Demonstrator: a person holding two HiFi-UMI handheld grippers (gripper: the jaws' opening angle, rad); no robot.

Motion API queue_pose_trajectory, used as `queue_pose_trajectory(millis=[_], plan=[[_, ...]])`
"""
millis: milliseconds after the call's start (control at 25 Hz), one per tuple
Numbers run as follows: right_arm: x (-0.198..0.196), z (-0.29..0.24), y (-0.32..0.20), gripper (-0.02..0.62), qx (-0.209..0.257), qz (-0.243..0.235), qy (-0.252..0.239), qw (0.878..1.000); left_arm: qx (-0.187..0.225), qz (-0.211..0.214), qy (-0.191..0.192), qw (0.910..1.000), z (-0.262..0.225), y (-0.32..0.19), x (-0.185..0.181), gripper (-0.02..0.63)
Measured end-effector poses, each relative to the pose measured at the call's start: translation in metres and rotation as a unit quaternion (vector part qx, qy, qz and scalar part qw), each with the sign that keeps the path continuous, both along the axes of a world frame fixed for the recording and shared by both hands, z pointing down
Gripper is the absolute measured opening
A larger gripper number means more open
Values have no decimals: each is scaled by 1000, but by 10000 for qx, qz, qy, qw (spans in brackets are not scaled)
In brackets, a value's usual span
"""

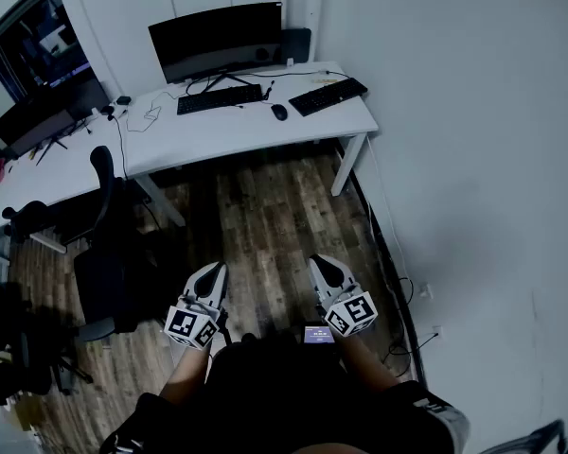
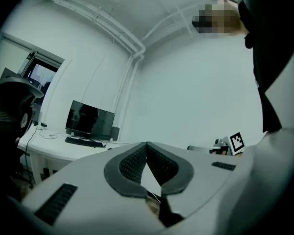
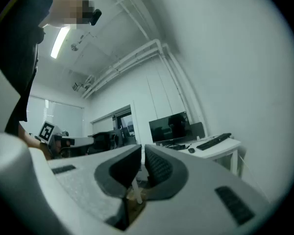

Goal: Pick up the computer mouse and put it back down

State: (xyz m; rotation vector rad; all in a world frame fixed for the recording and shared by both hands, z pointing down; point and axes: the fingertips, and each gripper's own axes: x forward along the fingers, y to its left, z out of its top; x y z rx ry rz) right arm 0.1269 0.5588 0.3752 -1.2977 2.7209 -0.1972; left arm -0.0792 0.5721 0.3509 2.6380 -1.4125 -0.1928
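Your left claw (image 1: 214, 272) and right claw (image 1: 323, 267) both have their jaws pressed together with nothing between them, held close to your body. The computer mouse (image 1: 280, 112) lies well apart from you, across the wooden floor (image 1: 265, 216) on the white surface (image 1: 218, 138), between the two keyboards (image 1: 220, 98). The main risk is arriving with the jaws together: you would shove the mouse along the surface instead of straddling it, so open the claw before you reach it. Opened wide, a jaw could catch the edge of a keyboard, since one sits near each side. The mouse looks rounded and smooth, so an off-centre squeeze could squirt it out. Also mind the office chair (image 1: 102, 282) on your left as you walk in.
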Motion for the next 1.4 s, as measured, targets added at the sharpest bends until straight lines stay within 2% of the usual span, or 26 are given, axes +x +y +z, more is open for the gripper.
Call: queue_pose_trajectory(millis=[120, 200, 360, 400, 640, 920, 1200, 1400], plan=[[-10, -10, 3, 27, 41, -54, 116, 9999, 112, 197, -53, 9997, -8, 4, 1, -5], [-14, -13, 6, 63, 89, 100, 239, 9996, 164, 355, -69, 9992, -13, 11, 2, -5], [-29, -12, -3, 216, -33, 296, 451, 9985, 55, 460, 94, 9989, -10, 16, -9, -5], [-32, -13, -4, 227, -35, 286, 483, 9984, 6, 459, 127, 9989, -7, 17, -12, -5], [-31, -26, 1, 230, 122, 263, 62, 9996, -35, 418, 220, 9989, -5, 14, -17, -5], [-26, -28, 1, 229, 216, 166, 133, 9995, -26, 344, 186, 9992, -6, 7, -15, -5], [6, -18, -10, 228, 64, 173, -116, 9998, -48, 161, 212, 9996, -1, -1, 3, -5], [25, -9, -15, 227, 13, 237, -69, 9997, -118, -114, 160, 9997, 7, -1, 14, -5]])
